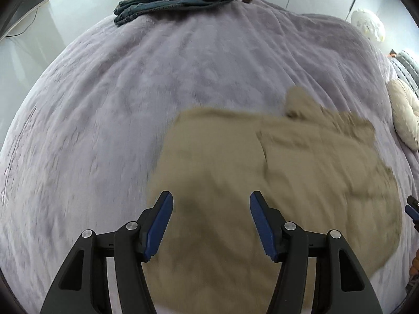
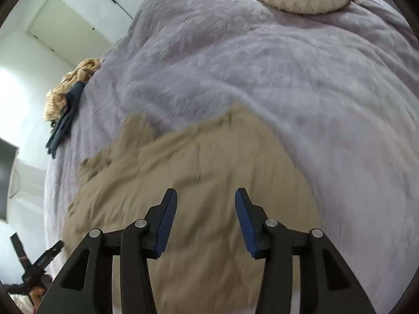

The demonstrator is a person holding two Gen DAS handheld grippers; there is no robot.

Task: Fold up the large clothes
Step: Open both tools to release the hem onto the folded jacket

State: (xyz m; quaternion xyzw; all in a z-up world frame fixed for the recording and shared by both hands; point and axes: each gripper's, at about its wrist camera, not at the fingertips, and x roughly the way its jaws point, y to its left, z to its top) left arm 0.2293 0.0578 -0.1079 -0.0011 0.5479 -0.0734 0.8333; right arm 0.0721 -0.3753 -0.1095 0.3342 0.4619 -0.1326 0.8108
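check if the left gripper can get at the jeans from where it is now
Probably not without moving across. The left gripper hangs open over the tan garment, while the jeans sit at the bed's far edge. Only bare blanket lies between.

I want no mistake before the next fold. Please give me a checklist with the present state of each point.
1. Left gripper open, nothing between pads: ok.
2. Right gripper open, nothing held: ok.
3. Tan garment lies on the blanket: ok.
4. Garment smooth: not ok, wrinkles and a raised lump at the far edge.
5. Fold edges aligned: cannot tell, picture blurred.
6. Jeans clear of garment: ok.
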